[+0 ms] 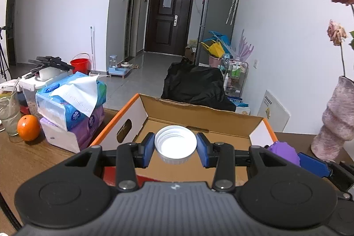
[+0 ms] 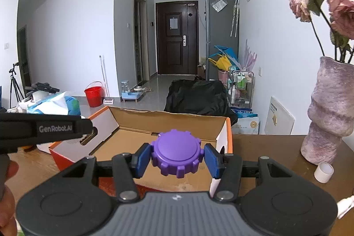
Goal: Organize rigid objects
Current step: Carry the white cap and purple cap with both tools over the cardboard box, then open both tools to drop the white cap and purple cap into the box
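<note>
While the white lid (image 1: 176,146) sits pinched between your left gripper (image 1: 176,148) pads, open side up, above the cardboard box (image 1: 199,118), your right gripper (image 2: 177,157) clamps the purple lid (image 2: 176,153) over that box too, vase (image 2: 329,112) well right.

White walls (image 1: 66,3) enclose a room with a pale grey tiled floor (image 1: 152,68). A dark brown door (image 1: 169,17) closes the far end, a grey cabinet (image 1: 218,21) standing to its right with umbrellas hung on its side. A red bucket (image 1: 80,62) sits by the left wall. The wooden table (image 1: 28,158) fills the foreground.
</note>
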A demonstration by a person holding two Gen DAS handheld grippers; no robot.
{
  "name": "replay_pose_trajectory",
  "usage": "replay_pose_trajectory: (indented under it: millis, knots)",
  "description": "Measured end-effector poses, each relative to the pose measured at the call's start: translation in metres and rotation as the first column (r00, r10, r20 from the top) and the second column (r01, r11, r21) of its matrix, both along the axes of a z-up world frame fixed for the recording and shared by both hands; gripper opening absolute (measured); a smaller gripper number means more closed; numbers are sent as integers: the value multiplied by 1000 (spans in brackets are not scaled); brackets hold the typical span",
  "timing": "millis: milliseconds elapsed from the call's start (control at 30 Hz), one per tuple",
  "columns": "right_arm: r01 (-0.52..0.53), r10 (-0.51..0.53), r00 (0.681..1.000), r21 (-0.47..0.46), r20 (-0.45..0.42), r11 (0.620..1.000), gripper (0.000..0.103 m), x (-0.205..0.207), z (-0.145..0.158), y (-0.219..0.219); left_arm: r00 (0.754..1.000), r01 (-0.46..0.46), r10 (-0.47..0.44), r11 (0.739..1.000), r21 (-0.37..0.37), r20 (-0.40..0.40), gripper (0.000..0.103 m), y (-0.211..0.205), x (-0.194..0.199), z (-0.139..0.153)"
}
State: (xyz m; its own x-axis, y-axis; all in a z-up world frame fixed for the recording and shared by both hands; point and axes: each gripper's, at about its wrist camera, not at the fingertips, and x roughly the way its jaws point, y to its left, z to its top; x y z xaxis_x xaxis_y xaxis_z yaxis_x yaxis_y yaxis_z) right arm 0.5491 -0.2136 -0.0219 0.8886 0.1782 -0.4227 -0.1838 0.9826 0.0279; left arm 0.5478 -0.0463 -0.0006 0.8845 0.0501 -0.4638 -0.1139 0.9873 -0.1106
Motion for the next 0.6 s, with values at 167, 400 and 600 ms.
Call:
replay_pose_trajectory:
  millis: [167, 400, 600]
  knots:
    - [-11, 11, 1000, -16, -17, 1000, 52, 13, -4, 6, 1000, -15, 15, 1000, 13, -19, 41, 3, 21, -4]
    - [-8, 7, 999, -31, -39, 999, 52, 34, -13, 12, 999, -22, 24, 999, 37, -46, 41, 6, 43, -13]
    - [1, -4, 998, -38, -65, 999, 52, 48, -19, 15, 997, -20, 24, 998, 66, -68, 41, 4, 55, -21]
